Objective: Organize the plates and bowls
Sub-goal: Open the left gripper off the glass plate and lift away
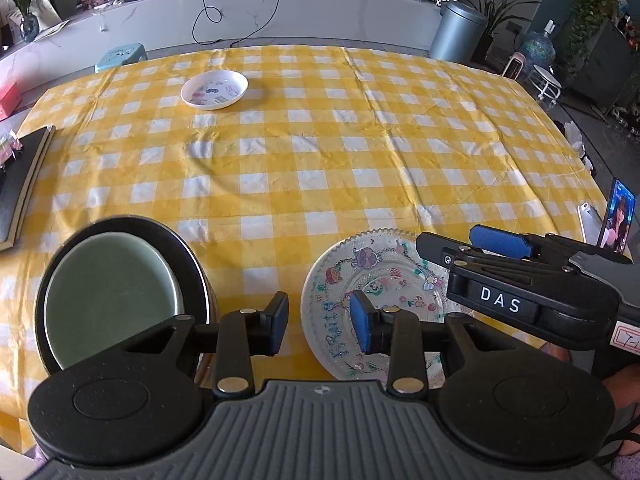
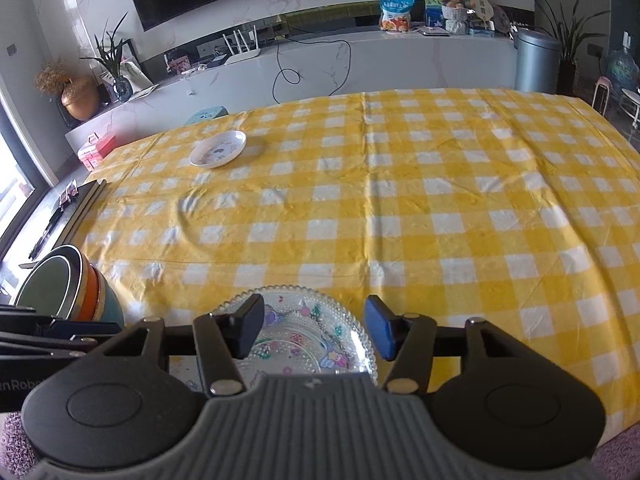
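Note:
A clear glass plate (image 1: 384, 276) with cartoon prints lies on the yellow checked tablecloth near the front edge. Left of it stands a stack of nested bowls (image 1: 108, 292), the top one pale green inside. My left gripper (image 1: 320, 326) hovers open between the stack and the plate, with nothing between its pads. My right gripper (image 2: 316, 332) is open above the glass plate (image 2: 308, 320), its pads clear of the rim; it also shows at the right of the left wrist view. A small white plate (image 1: 214, 89) with printed pictures sits alone at the far left of the table.
A dark flat board (image 1: 20, 188) lies at the table's left edge. A phone on a stand (image 1: 620, 216) is at the right edge. Wrinkled tablecloth (image 2: 400, 220) covers the middle. A red box (image 2: 96, 150) and a counter stand beyond the table.

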Demonstrator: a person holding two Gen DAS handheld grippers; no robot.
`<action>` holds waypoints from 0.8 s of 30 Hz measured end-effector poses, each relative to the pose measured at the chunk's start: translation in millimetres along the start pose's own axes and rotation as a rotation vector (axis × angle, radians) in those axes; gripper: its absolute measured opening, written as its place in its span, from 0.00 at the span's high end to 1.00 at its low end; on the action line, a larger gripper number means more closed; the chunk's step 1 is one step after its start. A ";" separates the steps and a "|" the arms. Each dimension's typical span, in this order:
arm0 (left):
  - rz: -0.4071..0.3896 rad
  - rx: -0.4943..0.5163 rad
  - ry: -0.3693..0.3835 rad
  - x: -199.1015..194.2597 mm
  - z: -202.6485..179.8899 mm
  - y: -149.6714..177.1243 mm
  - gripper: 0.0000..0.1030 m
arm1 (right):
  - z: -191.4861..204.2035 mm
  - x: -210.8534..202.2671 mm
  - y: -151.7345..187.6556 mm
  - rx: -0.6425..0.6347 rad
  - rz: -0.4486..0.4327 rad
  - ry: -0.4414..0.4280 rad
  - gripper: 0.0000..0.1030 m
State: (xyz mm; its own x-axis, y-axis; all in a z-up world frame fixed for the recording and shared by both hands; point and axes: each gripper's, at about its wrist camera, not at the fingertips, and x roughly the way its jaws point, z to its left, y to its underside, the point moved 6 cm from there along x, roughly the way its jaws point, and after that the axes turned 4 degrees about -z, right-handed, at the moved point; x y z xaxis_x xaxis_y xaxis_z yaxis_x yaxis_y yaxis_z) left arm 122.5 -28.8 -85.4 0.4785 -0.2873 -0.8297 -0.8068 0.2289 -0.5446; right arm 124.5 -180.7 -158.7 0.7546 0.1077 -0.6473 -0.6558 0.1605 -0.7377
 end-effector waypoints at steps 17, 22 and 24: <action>-0.001 0.077 -0.035 -20.6 65.0 -78.4 0.60 | 53.5 30.4 -45.5 -0.129 -0.003 -0.038 0.36; -0.011 0.049 -0.022 -8.4 90.3 -98.8 0.57 | 64.8 47.7 -55.7 -0.154 0.005 -0.049 0.35; -0.011 0.033 -0.017 -0.9 100.6 -104.8 0.57 | 68.7 55.3 -60.1 -0.157 0.006 -0.055 0.35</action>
State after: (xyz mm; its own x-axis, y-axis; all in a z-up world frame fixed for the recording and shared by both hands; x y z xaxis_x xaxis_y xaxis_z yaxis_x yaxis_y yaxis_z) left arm 241.5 41.0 -39.9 0.4933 -0.2744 -0.8254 -0.7898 0.2565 -0.5572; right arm 207.2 -117.0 -137.0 0.7481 0.1621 -0.6434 -0.6526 0.0045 -0.7577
